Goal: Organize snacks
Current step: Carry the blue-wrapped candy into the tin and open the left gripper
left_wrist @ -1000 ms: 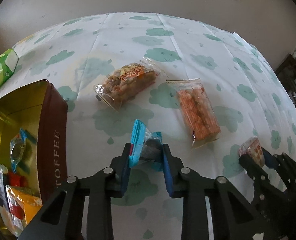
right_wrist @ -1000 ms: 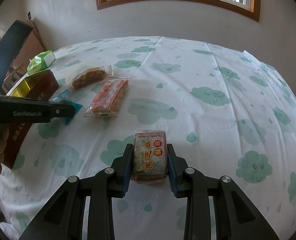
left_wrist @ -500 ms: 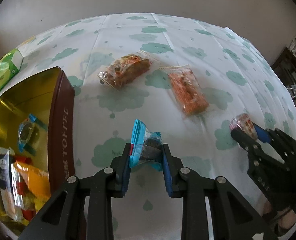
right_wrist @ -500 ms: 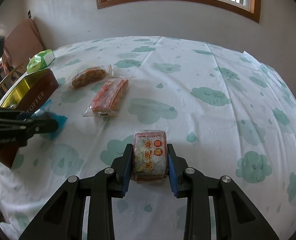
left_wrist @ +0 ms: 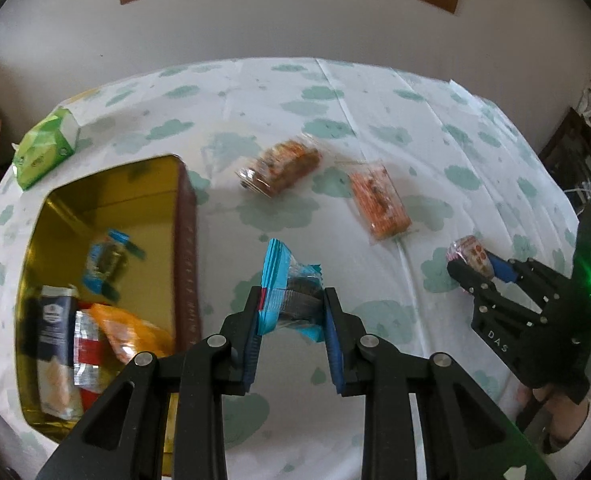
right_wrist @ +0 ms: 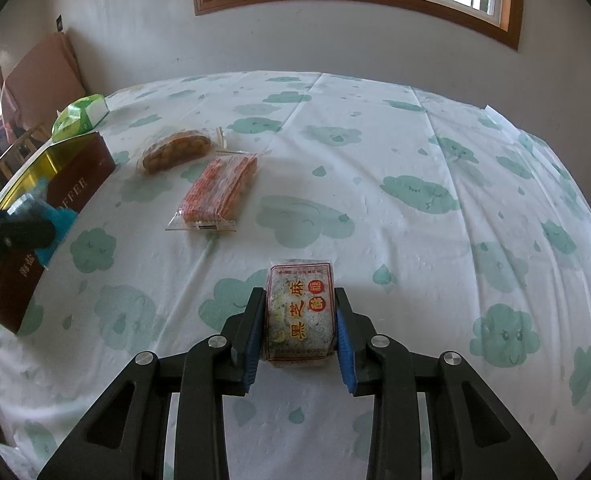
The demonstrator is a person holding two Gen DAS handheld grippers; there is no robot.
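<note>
Left hand-held gripper pinching a blue snack packet, jaws squeezed tight on its sides, something dark showing through the clear part. Hanging above the surface, just beside the brown wall of the gold toffee tin. Lettering on the tin wall reading "OFFEE" in the right wrist view, with the first letter hidden. Lying inside the tin: another blue packet, an orange packet, a dark blue and white packet; words there too blurry to read.

Right hand-held gripper clamping a flat sesame candy packet, pads pressing both long sides. Red border and big yellow Chinese characters showing on its front, plus an orange and a red round sticker. Sitting low over the cloud-print cloth, well apart from the tin.

Lying between the two: an orange cracker packet and a clear nut snack packet, both flat on the surface, near each other but not touching. Green tissue pack resting behind the tin.
</note>
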